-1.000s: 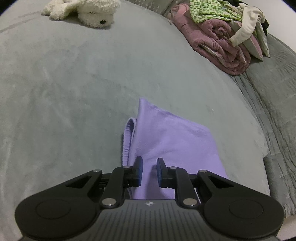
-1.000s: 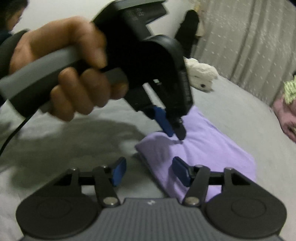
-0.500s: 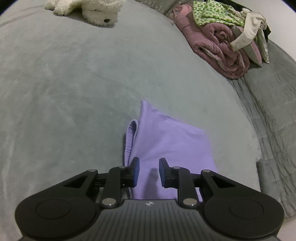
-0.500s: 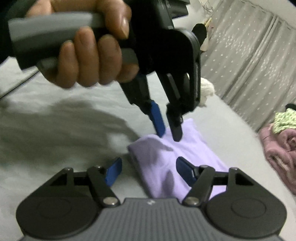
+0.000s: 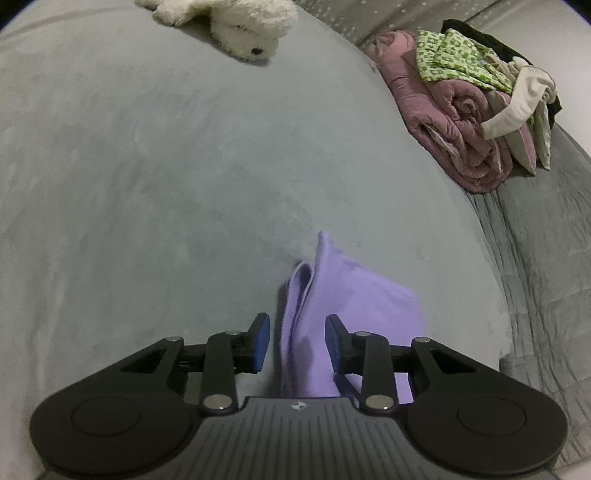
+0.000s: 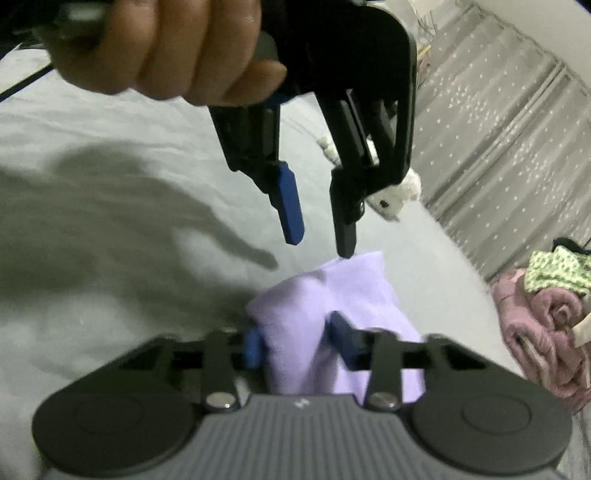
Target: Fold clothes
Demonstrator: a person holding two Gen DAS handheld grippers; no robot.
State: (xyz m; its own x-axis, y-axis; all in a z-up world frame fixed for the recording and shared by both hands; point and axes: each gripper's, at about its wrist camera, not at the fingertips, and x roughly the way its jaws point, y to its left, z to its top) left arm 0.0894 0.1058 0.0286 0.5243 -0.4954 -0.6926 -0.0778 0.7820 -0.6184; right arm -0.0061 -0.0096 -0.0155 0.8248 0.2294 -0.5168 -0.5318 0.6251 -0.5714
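In the left wrist view, the left gripper [image 5: 297,345] has its jaws apart, with an edge of the folded purple cloth [image 5: 347,317] between them. The cloth lies on the grey bed [image 5: 147,166]. A white plush toy [image 5: 243,26] and a pile of clothes [image 5: 472,110] lie far behind.

In the right wrist view, the right gripper [image 6: 295,341] presses on the purple cloth from both sides. A hand [image 6: 166,48] holds the left gripper above, open, one fingertip at the cloth's far edge.

White plush toy [image 5: 236,26] far ahead of left gripper, slightly left, on grey bed cover [image 5: 147,166]. Rolled pink quilt [image 5: 461,136] far ahead-right. Grey dotted curtain [image 6: 491,122] beyond right gripper, upper right.
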